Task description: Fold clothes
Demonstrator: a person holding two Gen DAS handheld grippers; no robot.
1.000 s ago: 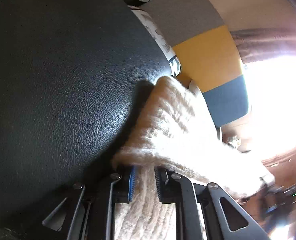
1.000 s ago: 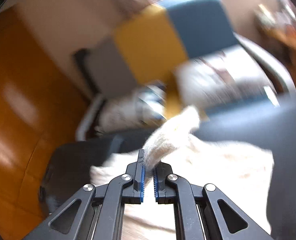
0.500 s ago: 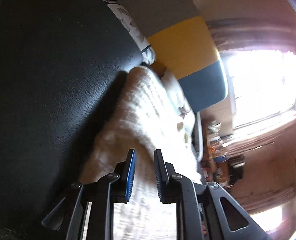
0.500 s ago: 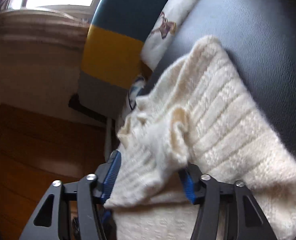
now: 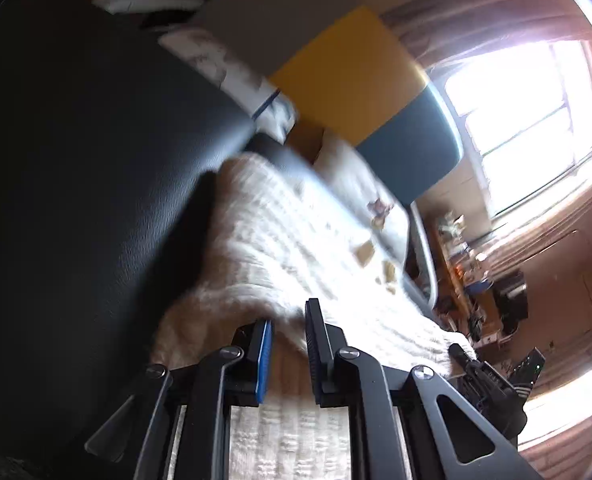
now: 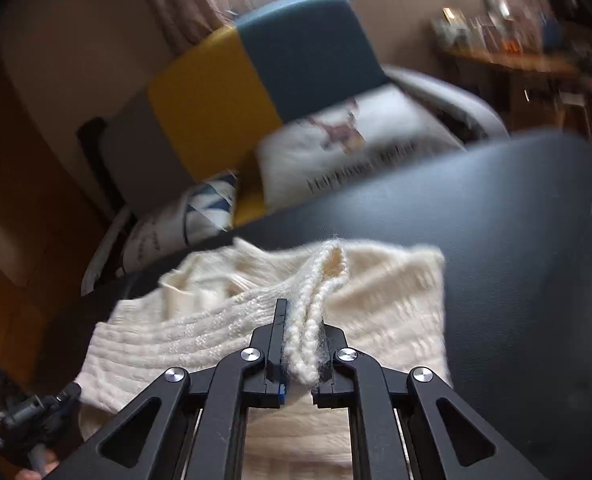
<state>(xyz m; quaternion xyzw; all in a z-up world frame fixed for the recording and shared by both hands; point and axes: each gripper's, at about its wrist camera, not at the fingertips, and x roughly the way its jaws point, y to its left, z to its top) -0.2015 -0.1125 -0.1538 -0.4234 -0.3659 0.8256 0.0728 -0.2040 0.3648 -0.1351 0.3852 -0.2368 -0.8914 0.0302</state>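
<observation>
Right hand-held gripper (image 6: 300,354) is squeezed onto a fold of the cream sweater (image 6: 375,304), and the knit stands up in a ridge between its two black fingers. Left hand-held gripper (image 5: 288,344) has a narrow gap between its fingers; sweater edge (image 5: 256,304) lies right at the tips and some knit shows in the gap, but the picture is blurry there, so I cannot tell if it is pinched or just lying under the fingers. Both fingers have blue pads on the inside. The sweater lies spread out on a black leather top (image 6: 515,260), which may be a desk or a big seat. In the right wrist view it covers the near left part of the black top, and its far right corner lies flat. In the left wrist view the black top (image 5: 96,160) fills the left side and the sweater runs away from the fingers toward the far edge. Behind the black top stands a chair (image 6: 256,80) with grey, yellow and blue blocks. A white pillow (image 6: 355,140) with a small animal picture rests on it. A bright window (image 5: 523,120) shines on the right in the left wrist view.
</observation>
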